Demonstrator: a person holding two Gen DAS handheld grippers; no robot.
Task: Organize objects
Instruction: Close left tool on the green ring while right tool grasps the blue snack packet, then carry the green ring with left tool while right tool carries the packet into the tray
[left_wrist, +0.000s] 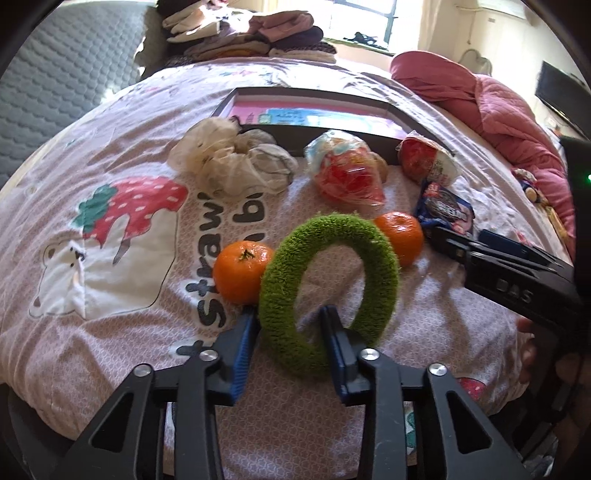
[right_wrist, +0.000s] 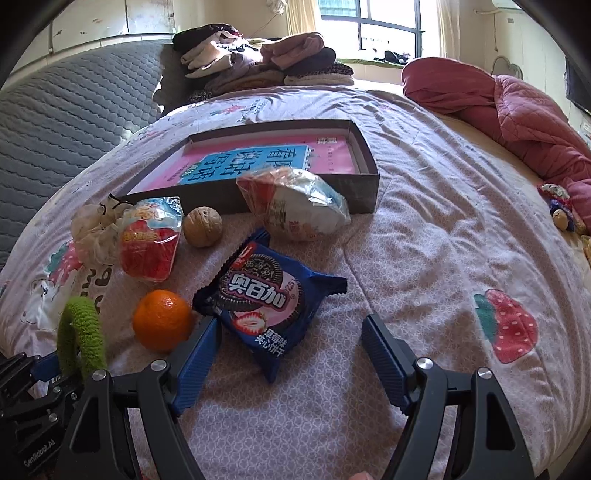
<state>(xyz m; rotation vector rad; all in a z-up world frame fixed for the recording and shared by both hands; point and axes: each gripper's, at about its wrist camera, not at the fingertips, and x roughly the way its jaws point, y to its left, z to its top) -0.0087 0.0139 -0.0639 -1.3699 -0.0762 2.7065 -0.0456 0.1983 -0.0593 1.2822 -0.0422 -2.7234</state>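
Walnut (right_wrist: 202, 226) shows only from the gaping, empty right claw (right_wrist: 288, 354); left claw (left_wrist: 288, 325) pinches green ring (left_wrist: 328, 280).

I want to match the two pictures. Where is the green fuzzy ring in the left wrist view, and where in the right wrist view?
Left wrist view: the green fuzzy ring fills the lower centre, standing up, its lower rim between the left gripper jaws.
Right wrist view: it shows only at the lower left edge, partly cut off by the left gripper.
Shared landmark: the blue cookie packet.
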